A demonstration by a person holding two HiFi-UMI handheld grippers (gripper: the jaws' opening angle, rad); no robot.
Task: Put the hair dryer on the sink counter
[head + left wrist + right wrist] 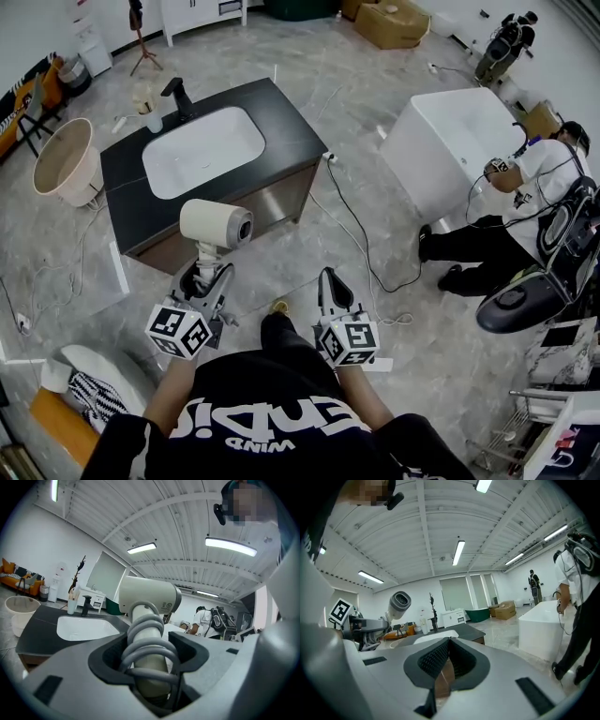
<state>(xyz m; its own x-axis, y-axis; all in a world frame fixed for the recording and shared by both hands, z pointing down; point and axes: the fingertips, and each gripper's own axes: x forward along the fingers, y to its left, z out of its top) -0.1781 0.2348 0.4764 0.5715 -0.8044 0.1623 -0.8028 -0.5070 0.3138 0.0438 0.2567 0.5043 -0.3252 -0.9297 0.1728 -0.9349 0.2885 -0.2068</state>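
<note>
Left gripper (208, 279) is gripping the dryer (216, 223); right gripper (330, 289) is sitting closed, empty.
Only the left gripper view is showing the label (167, 606), unreadable.

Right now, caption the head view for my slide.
Left gripper holds the hair dryer short of the sink counter; right gripper shut, empty.
</note>
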